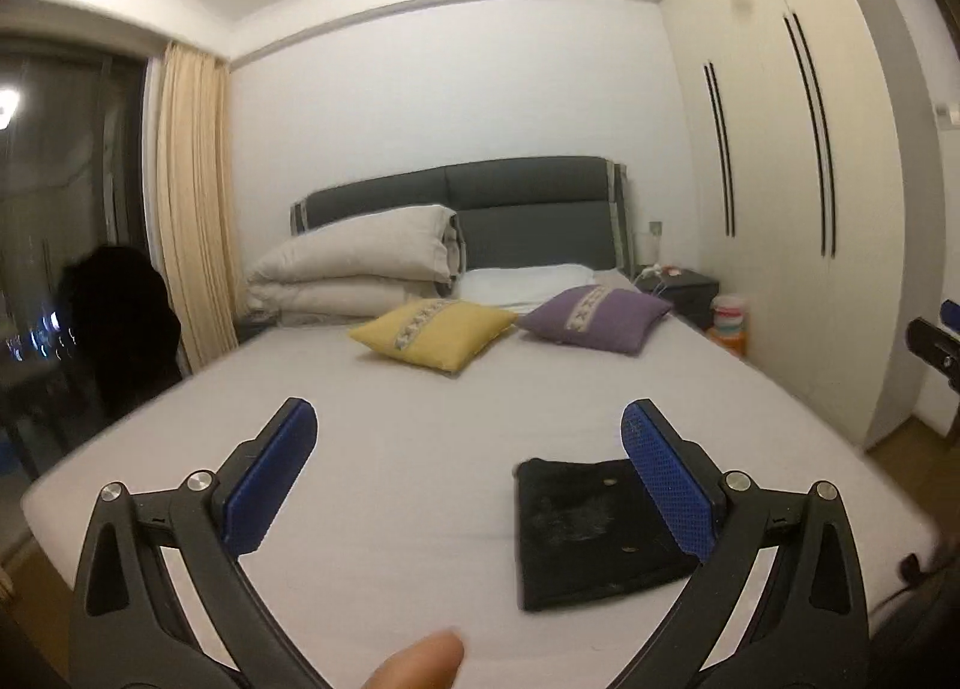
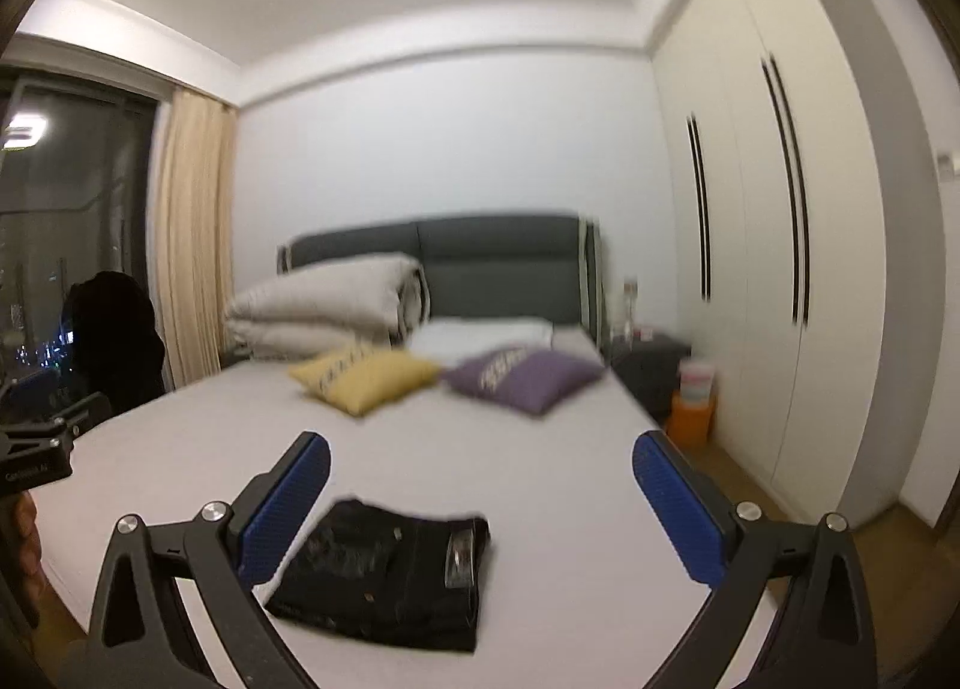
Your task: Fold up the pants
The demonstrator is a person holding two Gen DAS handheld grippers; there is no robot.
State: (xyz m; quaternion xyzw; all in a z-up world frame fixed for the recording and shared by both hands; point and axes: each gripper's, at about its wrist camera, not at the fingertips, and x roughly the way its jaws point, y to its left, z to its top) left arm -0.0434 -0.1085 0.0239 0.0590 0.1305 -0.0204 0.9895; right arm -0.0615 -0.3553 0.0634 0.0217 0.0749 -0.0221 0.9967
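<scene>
Our left gripper (image 1: 468, 419) gapes wide, gripping nothing; only its view shows our fingertip (image 1: 420, 662). The folded black pants (image 1: 591, 533) lie on the bed (image 1: 390, 419). Our right gripper (image 2: 480, 452) spreads wide too, and only its view shows the waistband label (image 2: 461, 558).

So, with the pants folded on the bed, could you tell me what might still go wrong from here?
1. The folded black pants lie near the mattress edge; a nudge could slide them off.
2. The fold looks loose and uneven, so it may spring open.
3. Both the left gripper and right gripper are open and empty above the bed; a low pass could snag the bundle.
</scene>
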